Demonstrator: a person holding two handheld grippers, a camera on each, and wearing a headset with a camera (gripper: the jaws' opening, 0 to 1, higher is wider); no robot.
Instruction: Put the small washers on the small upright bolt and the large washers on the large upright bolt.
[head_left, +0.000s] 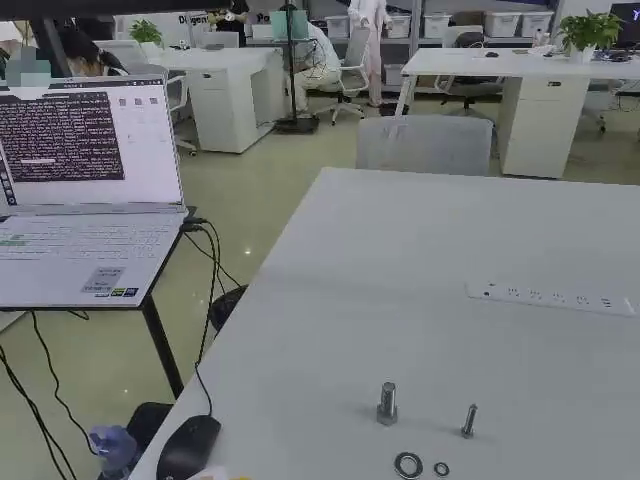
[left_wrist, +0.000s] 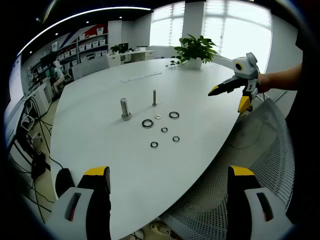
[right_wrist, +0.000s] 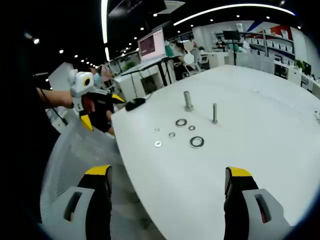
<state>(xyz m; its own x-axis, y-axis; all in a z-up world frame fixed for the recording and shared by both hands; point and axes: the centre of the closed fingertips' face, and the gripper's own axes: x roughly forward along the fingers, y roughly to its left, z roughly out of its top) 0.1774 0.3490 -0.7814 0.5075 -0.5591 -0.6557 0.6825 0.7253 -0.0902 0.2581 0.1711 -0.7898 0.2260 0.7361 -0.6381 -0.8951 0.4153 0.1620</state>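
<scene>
Nearest us, both tools hang off the edge of the table (left_wrist: 150, 195), over a mesh chair (left_wrist: 265, 150) and well short of the large bolt (left_wrist: 125, 109). The left gripper (left_wrist: 167, 172) has its jaws spread wide with nothing between them. The right gripper (right_wrist: 167, 172) is just as wide and just as empty.

Next come the washers, all on the near side of the large bolt, lying flat and apart from one another. We count two large washers (left_wrist: 147, 123): one just in front of the large bolt, the other off to its right. Four small washers (left_wrist: 164, 130) are scattered between and nearer us. None sits on a bolt yet.

We judge them to be thin steel rings that are light, stiff and slippery on this smooth top. A flat washer gives the jaws almost no height to bite. We would close across the outer rim, jaws low against the table, and expect it to skate or flip if we squeeze unevenly.

Beyond them the large bolt stands upright on its head, with the small bolt (left_wrist: 154, 97) just to its right, not touching. Both seem free-standing, so a sideways knock could topple them, and we would lower each washer straight down over the tip.

Well beyond the large bolt lies a power strip (head_left: 550, 297).
</scene>
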